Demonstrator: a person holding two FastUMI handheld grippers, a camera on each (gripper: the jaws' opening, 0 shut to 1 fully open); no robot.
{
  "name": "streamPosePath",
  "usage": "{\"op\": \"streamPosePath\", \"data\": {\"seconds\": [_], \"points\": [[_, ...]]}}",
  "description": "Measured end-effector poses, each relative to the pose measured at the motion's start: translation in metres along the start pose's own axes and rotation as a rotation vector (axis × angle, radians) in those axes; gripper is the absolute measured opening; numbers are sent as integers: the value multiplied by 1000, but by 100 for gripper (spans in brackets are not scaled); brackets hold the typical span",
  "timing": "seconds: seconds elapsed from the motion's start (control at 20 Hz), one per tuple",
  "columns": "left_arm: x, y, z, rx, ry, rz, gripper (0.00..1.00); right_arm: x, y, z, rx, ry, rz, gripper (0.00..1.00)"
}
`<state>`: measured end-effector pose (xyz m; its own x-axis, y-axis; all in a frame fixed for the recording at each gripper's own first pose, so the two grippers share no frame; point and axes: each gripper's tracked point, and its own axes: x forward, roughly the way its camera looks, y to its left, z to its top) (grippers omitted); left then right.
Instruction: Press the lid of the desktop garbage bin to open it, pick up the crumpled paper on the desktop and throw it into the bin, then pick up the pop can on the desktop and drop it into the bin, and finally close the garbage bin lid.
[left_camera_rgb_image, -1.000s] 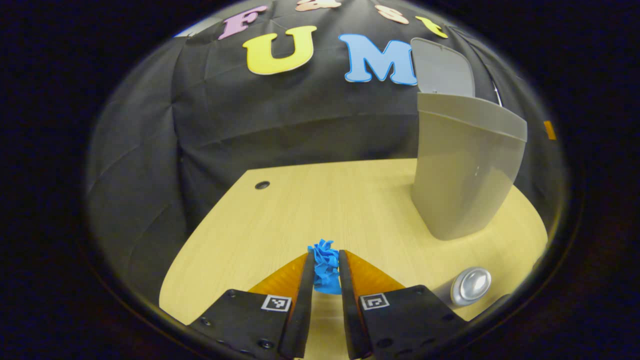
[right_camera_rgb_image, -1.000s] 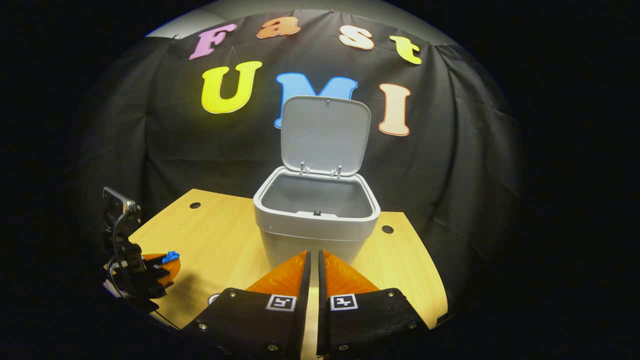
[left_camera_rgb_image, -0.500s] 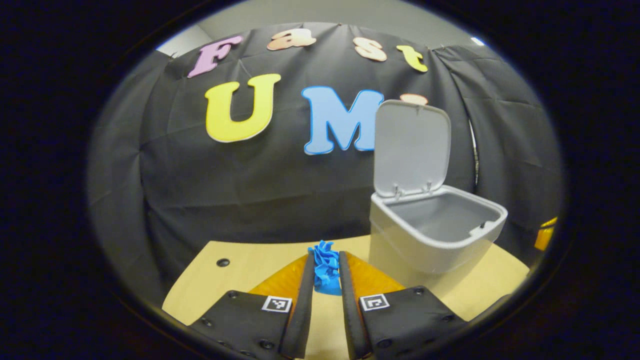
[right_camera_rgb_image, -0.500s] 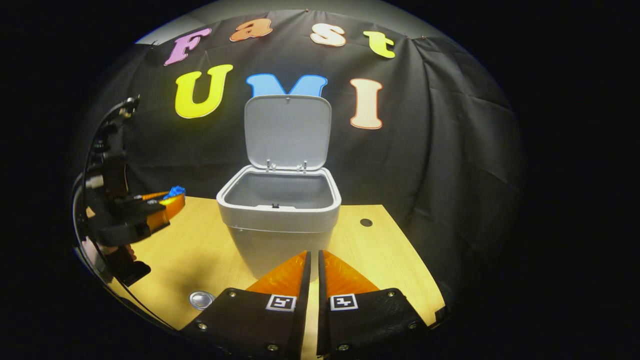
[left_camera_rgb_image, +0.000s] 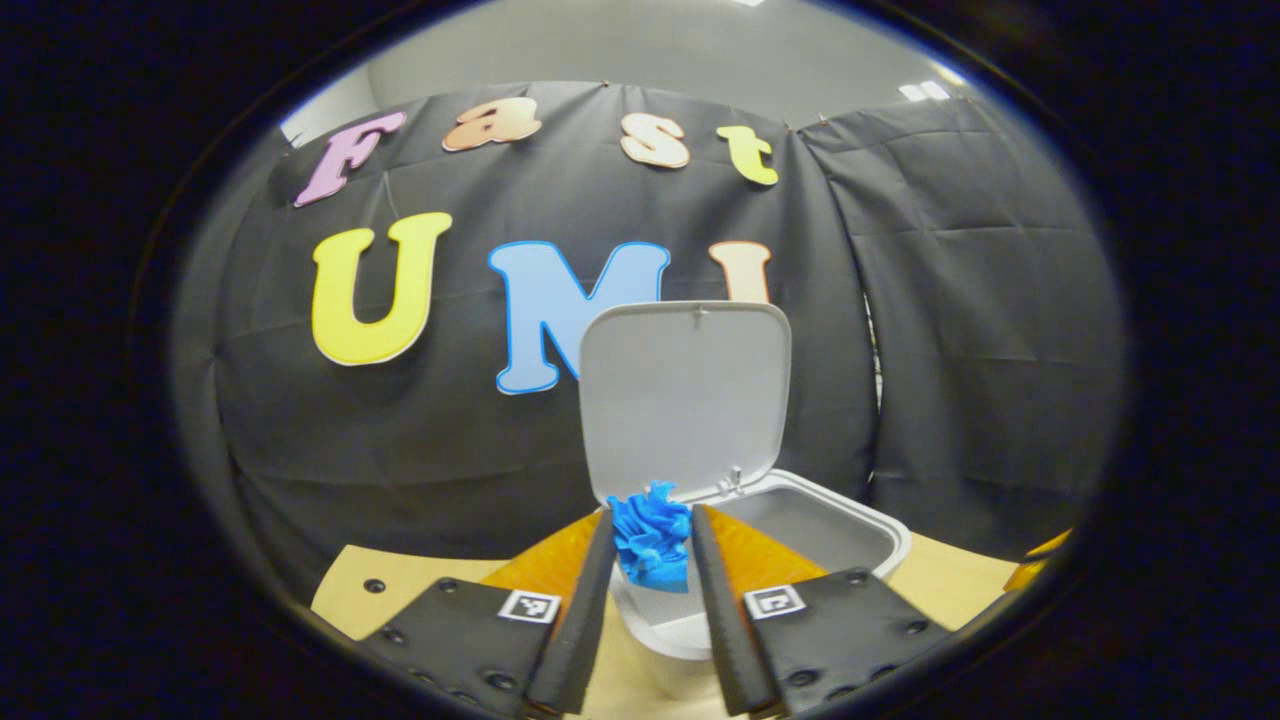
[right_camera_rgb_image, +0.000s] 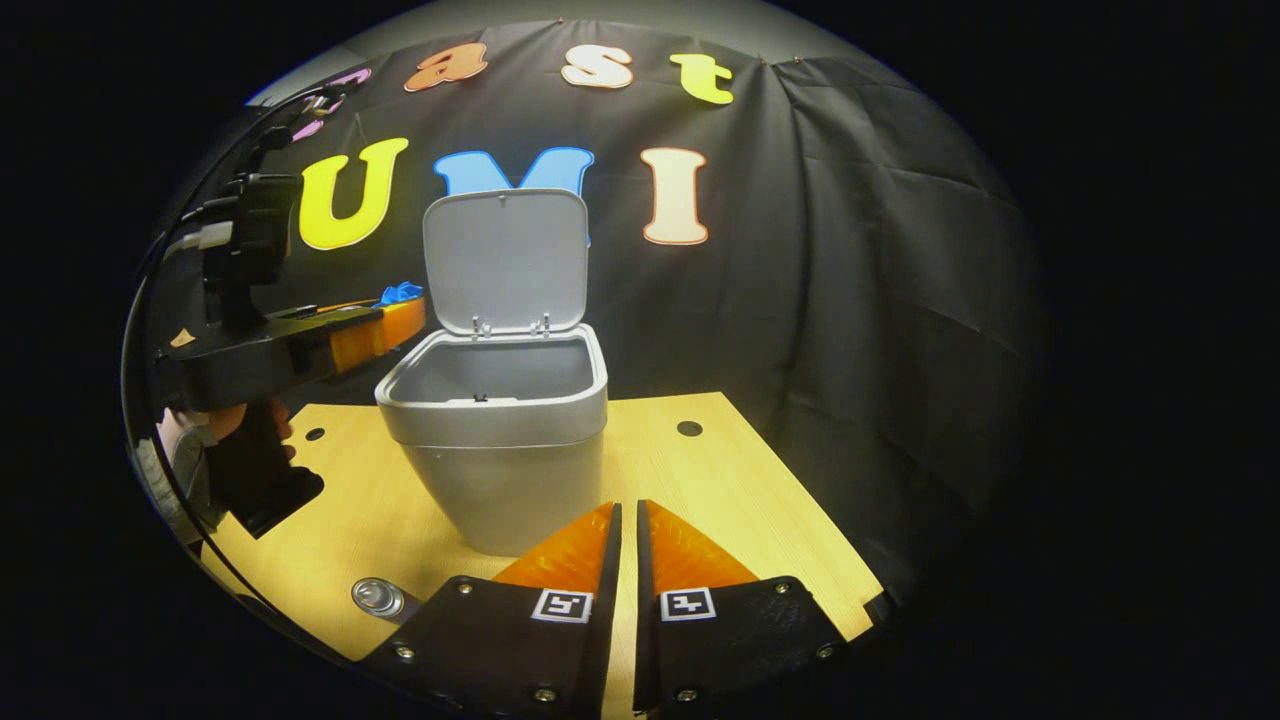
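Where the wooden desk (right_camera_rgb_image: 740, 500) meets the black cloth wall (right_camera_rgb_image: 860, 300), the bin (right_camera_rgb_image: 500, 440) stands lid-up, left of centre. Left gripper (left_camera_rgb_image: 650, 545) pinches the crumpled paper (left_camera_rgb_image: 652, 535) at its near-left rim; right gripper (right_camera_rgb_image: 628, 520), pressed together, sits low nearby, the can (right_camera_rgb_image: 377, 597) near left.

A wooden table (right_camera_rgb_image: 760, 500) sits low in the right gripper view, light yellow with thin lines in the wood. It has small round dark holes (right_camera_rgb_image: 689, 428) (one right of the middle, one (right_camera_rgb_image: 314, 434) far to the left). Behind it hangs a black cloth wall (right_camera_rgb_image: 850, 280) with folds. At the top of the left gripper view is a plain grey ceiling (left_camera_rgb_image: 640, 45).
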<state>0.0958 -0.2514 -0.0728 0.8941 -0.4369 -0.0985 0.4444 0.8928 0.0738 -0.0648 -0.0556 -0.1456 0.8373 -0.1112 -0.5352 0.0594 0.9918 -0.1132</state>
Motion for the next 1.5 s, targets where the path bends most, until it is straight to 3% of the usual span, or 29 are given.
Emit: {"op": "streamPosePath", "data": {"seconds": [0.15,0.25,0.35,0.4,0.55,0.6,0.65,0.7,0.8,0.9,1.05,1.1,1.2,1.4,1.5], "points": [[1,-10,0,2,-7,-19,100,0,1,0,5,1,-6,11],[-1,-4,1,-3,-5,-7,95,0,6,0,1,3,5,10],[-4,9,-5,-14,2,14,100,1,15,-2,-11,7,29,11],[-7,19,-6,-19,6,32,84,2,21,-3,-20,10,47,11],[-22,59,-12,-20,16,103,84,9,54,-7,-44,24,139,11],[-30,79,-16,-16,24,138,89,12,71,-9,-56,34,188,11],[-38,96,-21,-15,31,169,95,14,86,-11,-66,41,231,0],[-55,124,-27,-16,44,224,100,16,109,-14,-82,51,297,11],[-76,155,-32,-24,56,288,100,17,138,-22,-101,74,380,11],[-98,181,-39,-31,69,345,100,16,161,-31,-125,102,445,19],[-134,216,-50,-46,85,428,100,14,198,-54,-175,153,548,84],[-142,224,-51,-50,89,447,100,13,206,-61,-192,170,568,93],[-163,241,-54,-55,95,488,100,14,219,-79,-238,203,598,98],[-192,273,-54,-54,109,551,100,16,241,-123,-338,279,651,98],[-204,282,-55,-56,114,572,95,17,244,-138,-370,308,661,98]]}}
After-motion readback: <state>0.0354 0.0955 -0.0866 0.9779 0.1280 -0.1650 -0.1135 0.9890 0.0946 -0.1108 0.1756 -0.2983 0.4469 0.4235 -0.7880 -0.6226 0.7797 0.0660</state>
